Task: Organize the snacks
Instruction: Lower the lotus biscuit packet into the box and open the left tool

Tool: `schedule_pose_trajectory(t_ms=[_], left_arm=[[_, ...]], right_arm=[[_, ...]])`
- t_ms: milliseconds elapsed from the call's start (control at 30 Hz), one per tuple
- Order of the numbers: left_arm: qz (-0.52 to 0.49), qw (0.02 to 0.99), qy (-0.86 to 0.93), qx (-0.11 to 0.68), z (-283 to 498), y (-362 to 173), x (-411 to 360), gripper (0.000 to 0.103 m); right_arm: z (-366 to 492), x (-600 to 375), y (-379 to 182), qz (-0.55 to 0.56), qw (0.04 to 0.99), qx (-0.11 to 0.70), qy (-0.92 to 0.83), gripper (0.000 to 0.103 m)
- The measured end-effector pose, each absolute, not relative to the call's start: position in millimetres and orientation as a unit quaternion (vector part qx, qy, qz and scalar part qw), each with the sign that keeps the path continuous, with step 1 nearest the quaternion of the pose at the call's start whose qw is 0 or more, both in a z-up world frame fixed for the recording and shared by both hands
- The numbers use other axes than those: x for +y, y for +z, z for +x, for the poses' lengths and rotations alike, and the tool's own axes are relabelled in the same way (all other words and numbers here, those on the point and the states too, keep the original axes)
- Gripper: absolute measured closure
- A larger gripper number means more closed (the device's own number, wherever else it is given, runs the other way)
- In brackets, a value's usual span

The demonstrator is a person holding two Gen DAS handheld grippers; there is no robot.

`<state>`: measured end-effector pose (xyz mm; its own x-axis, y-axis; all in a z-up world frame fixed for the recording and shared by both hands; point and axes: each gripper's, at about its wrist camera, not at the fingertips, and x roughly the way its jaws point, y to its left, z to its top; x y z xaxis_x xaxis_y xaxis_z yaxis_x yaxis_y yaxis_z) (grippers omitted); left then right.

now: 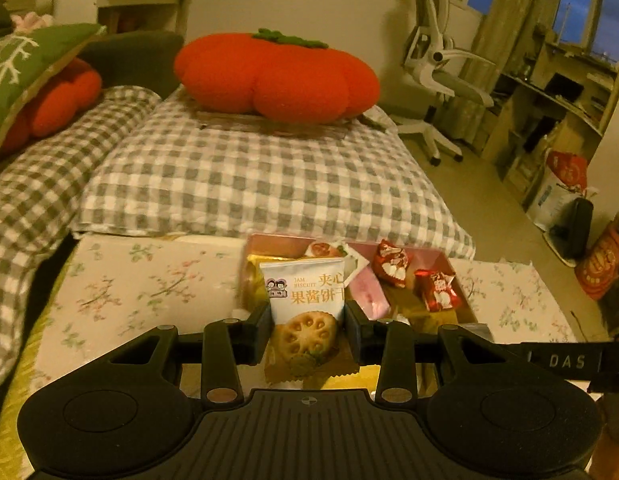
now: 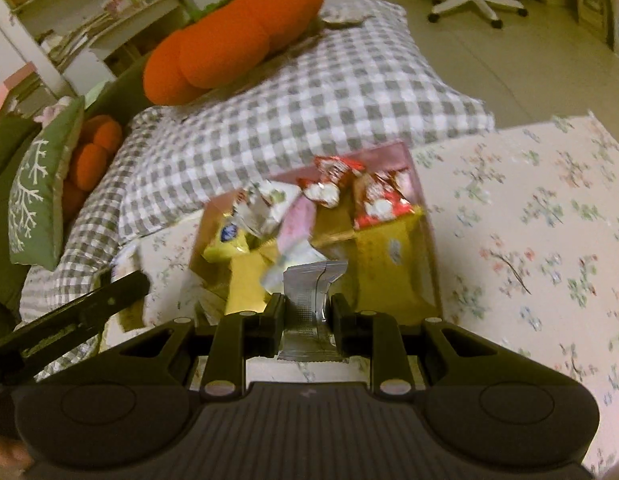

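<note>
My left gripper (image 1: pixel 307 320) is shut on a white jam biscuit packet (image 1: pixel 305 300) with a biscuit picture, held upright just in front of the pink snack box (image 1: pixel 449 268). The box holds red candy packets (image 1: pixel 391 262), a pink packet (image 1: pixel 365 292) and yellow packets. My right gripper (image 2: pixel 307 312) is shut on a silver foil packet (image 2: pixel 309 300), held over the near edge of the same pink box (image 2: pixel 413 168), which shows red packets (image 2: pixel 383 200) and yellow packets (image 2: pixel 389 256) inside. The other gripper's arm (image 2: pixel 81 312) shows at the left.
The box stands on a floral cloth (image 1: pixel 129 280) (image 2: pixel 529 220). Behind it lie a grey checked cushion (image 1: pixel 249 176), an orange pumpkin pillow (image 1: pixel 277 76) and a green pillow (image 1: pixel 13 76). A white office chair (image 1: pixel 433 68) and shelves stand at the right.
</note>
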<state>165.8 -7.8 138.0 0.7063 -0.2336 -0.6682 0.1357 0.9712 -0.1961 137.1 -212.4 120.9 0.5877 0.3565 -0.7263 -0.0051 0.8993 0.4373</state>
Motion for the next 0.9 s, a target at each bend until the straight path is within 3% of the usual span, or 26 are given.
schedule_pose_trajectory(t_ms=[267,467,900], left_arm=[[-0.06,0.919,-0.104,0.375,196.1,113.8,-22.1,0.067],[-0.071,0.917,-0.094,0.38,209.8,94.7,-12.7,0.067],[-0.043,0.918,-0.097,0.382,212.8,73.5,-18.5,0.066]], right_arm=[[166.5,-193.3,121.6,0.193,0.874,0.424,0.136,0.081],[188.8,-184.1,97.0,0.255,0.86,0.411,0.162,0.081],[196.1,-169.0,84.5,0.242,0.87,0.398,0.159,0.078]])
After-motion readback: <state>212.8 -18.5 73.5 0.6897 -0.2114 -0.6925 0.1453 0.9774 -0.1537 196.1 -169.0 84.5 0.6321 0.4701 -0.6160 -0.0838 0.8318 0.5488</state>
